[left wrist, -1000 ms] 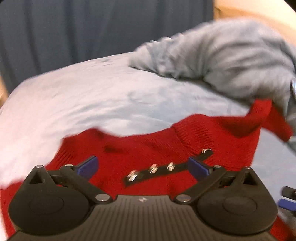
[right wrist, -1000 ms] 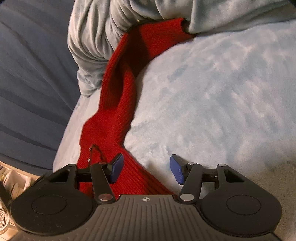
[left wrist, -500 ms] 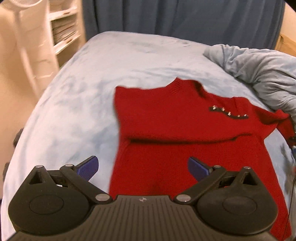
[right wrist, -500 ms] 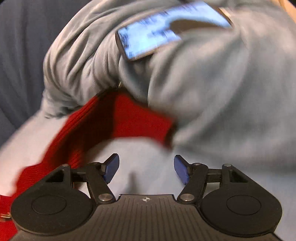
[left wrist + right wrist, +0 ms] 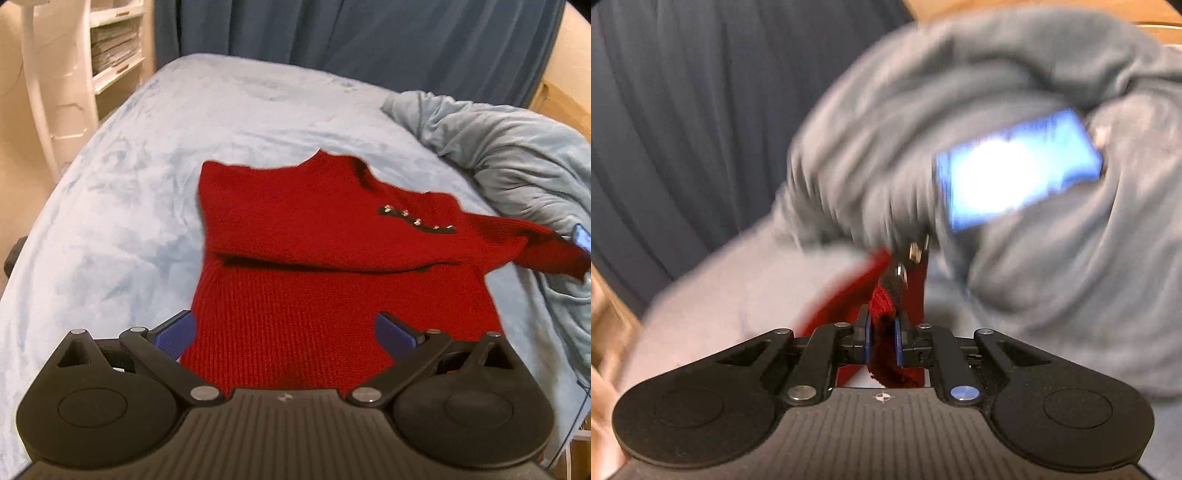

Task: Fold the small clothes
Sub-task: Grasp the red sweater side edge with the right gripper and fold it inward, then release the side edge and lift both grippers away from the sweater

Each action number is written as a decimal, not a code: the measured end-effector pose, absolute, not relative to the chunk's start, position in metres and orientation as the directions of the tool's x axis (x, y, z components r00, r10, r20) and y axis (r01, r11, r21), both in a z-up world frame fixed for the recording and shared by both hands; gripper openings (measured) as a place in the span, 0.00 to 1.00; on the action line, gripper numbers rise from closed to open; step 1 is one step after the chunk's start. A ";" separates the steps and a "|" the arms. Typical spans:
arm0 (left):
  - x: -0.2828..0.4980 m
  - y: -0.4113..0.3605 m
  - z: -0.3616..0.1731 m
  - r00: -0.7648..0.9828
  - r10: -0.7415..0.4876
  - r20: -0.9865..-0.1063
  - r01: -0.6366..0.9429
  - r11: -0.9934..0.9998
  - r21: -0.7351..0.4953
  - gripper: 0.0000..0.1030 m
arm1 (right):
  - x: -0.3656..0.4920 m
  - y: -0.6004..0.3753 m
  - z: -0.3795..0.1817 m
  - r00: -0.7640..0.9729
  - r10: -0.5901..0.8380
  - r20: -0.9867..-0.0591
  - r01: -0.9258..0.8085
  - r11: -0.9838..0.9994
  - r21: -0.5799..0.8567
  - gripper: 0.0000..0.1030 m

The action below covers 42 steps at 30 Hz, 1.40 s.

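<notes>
A red knit sweater (image 5: 332,266) lies on the pale blue bed (image 5: 147,177), with one sleeve folded across its chest and a row of metal studs (image 5: 417,221) on the shoulder. Its other sleeve reaches right toward the grey blanket. My left gripper (image 5: 284,332) is open and empty above the sweater's lower part. My right gripper (image 5: 881,339) is shut on red sweater fabric (image 5: 882,306), held up near the blanket; this view is blurred.
A bunched grey blanket (image 5: 517,158) lies at the bed's right side, also in the right wrist view (image 5: 1034,258), with a lit phone (image 5: 1015,173) on it. A white shelf (image 5: 110,48) stands left of the bed. Dark blue curtains (image 5: 351,33) hang behind.
My right gripper has shut on the red fabric; it was open before. My left gripper pulled back and up from the sweater over the last second and stays open.
</notes>
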State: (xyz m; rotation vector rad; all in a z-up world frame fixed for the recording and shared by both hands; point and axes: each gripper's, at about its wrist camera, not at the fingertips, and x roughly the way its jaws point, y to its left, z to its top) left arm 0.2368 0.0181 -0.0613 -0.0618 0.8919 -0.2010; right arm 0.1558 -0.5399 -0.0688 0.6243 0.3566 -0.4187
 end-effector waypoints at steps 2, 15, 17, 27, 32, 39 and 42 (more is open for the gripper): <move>0.232 0.024 -0.052 0.623 -0.203 -0.755 0.145 0.979 -0.144 1.00 | 0.152 -0.562 -0.031 0.867 -0.301 -0.398 0.483 0.709 0.515 0.11; 0.220 0.097 -0.039 0.633 -0.176 -0.754 -0.020 0.970 -0.243 1.00 | 0.256 -0.505 0.072 0.805 -0.305 -0.509 0.458 0.865 0.206 0.11; 0.216 0.110 -0.039 0.639 -0.160 -0.753 -0.037 0.971 -0.237 1.00 | 0.286 -0.456 0.079 0.830 -0.249 -0.498 0.373 0.913 0.166 0.11; 0.195 0.154 -0.042 0.630 -0.106 -0.769 -0.112 0.968 -0.225 1.00 | 0.375 -0.124 0.016 0.779 0.302 -0.550 -0.202 0.950 0.236 0.39; 0.188 0.154 -0.054 0.609 -0.120 -0.784 -0.100 0.969 -0.226 1.00 | 0.337 -0.122 -0.055 0.652 0.303 -0.695 -0.159 0.951 0.265 0.49; 0.183 0.115 -0.063 0.589 -0.166 -0.791 -0.034 0.973 -0.229 1.00 | 0.188 -0.248 -0.068 0.679 0.159 -0.716 0.089 0.951 0.296 0.49; 0.169 0.090 -0.058 0.594 -0.166 -0.787 0.037 0.983 -0.180 1.00 | 0.106 -0.275 -0.065 0.710 0.072 -0.700 0.137 0.962 0.238 0.55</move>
